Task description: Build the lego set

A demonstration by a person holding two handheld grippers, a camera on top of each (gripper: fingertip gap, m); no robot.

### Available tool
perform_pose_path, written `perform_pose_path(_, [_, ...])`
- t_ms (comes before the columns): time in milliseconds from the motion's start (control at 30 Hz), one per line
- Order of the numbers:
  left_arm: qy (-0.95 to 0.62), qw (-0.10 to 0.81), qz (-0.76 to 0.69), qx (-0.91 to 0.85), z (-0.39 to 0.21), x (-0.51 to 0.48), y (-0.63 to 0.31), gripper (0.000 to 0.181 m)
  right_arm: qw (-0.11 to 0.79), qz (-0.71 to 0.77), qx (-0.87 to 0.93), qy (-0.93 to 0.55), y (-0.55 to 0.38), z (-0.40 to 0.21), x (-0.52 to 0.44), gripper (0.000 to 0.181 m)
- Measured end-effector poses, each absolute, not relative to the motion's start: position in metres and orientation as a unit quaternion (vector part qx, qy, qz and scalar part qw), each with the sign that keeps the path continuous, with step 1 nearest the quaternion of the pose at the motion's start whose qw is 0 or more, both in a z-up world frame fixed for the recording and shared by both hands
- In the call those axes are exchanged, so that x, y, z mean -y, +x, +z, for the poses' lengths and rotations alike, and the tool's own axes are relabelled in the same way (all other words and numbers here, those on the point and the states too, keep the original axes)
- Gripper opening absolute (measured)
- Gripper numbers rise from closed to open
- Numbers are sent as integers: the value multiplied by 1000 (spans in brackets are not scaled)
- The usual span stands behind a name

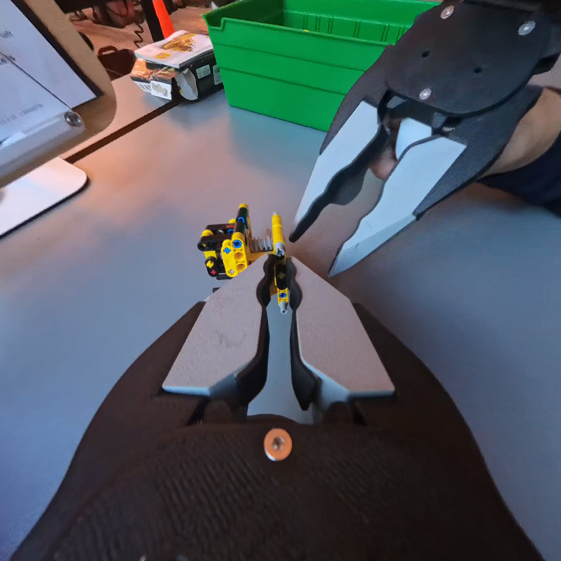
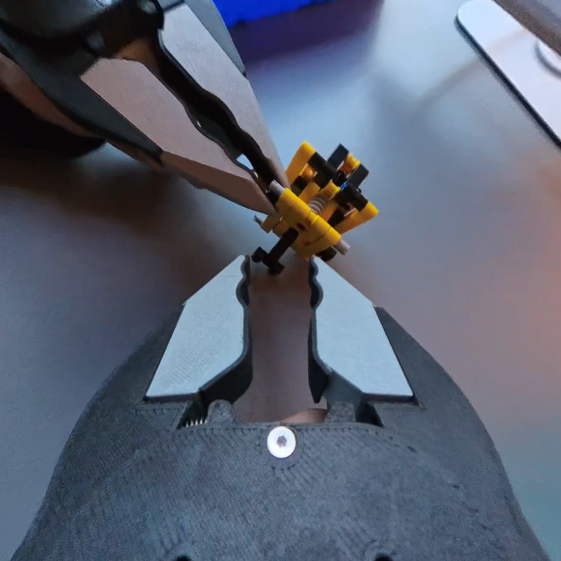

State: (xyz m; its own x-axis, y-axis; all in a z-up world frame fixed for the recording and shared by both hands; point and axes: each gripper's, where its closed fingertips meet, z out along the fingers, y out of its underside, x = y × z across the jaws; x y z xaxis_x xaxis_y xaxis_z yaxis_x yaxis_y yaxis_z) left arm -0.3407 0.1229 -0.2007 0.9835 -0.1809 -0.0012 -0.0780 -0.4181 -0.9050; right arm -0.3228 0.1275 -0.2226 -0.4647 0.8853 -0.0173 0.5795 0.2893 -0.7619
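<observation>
A small yellow and black lego assembly (image 1: 235,249) with a grey worm gear and a grey axle is held above the grey table. My left gripper (image 1: 277,262) is shut on the assembly's yellow and black right-hand part. In the right wrist view the left gripper (image 2: 273,198) comes in from the upper left and holds the assembly (image 2: 315,209) at its edge. My right gripper (image 2: 279,262) is open and empty, its tips just short of a black piece (image 2: 274,253) that sticks out of the assembly. In the left wrist view the right gripper (image 1: 312,255) is close to the assembly's right.
A green bin (image 1: 288,60) stands at the back of the table (image 1: 121,303). A booklet on a small box (image 1: 179,60) lies to its left. A monitor's silver foot (image 1: 39,191) is at the left and shows in the right wrist view (image 2: 510,60). Left and right tips are no more than a few centimetres apart.
</observation>
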Motion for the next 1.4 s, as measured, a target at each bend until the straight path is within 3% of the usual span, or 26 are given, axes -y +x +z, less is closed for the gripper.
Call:
perform_pose_path(33, [-840, 534, -60, -71, -201, -123, -340, 4, 205, 372, 771, -475, -323, -222, -126, 33])
perform_pose_path(167, [-834, 536, -122, -49, -198, -121, -335, 4, 266, 357, 765, -466, -326, -209, -145, 24])
perform_pose_path(333, [-807, 553, -208, 17, -188, -120, -342, 4, 235, 389, 751, -478, -326, -208, -143, 31])
perform_pose_path(467, [-761, 567, -308, 69, -175, -116, -345, 4, 325, 372, 748, -442, -335, -196, -143, 28])
perform_pose_path(633, [-745, 567, -352, 22, -168, -106, -338, 4, 280, 419, 745, -436, -330, -194, -135, 17])
perform_pose_path(800, [-692, 586, -418, -60, -138, -82, -330, 4, 244, 548, 714, -361, -311, -153, -114, 18])
perform_pose_path(933, [-707, 580, -396, -88, -143, -83, -317, 4, 255, 559, 713, -337, -307, -144, -110, 25])
perform_pose_path(1033, [-718, 573, -373, -129, -150, -82, -300, 3, 258, 552, 734, -301, -300, -145, -98, 5])
perform_pose_path(1200, [-735, 565, -348, -138, -159, -85, -298, 3, 272, 510, 763, -288, -298, -155, -96, 6])
perform_pose_path(1267, [-729, 569, -353, -141, -156, -83, -297, 3, 243, 523, 760, -300, -296, -156, -98, 17])
perform_pose_path(1400, [-720, 577, -357, -147, -150, -81, -297, 4, 225, 530, 762, -295, -294, -158, -95, 11])
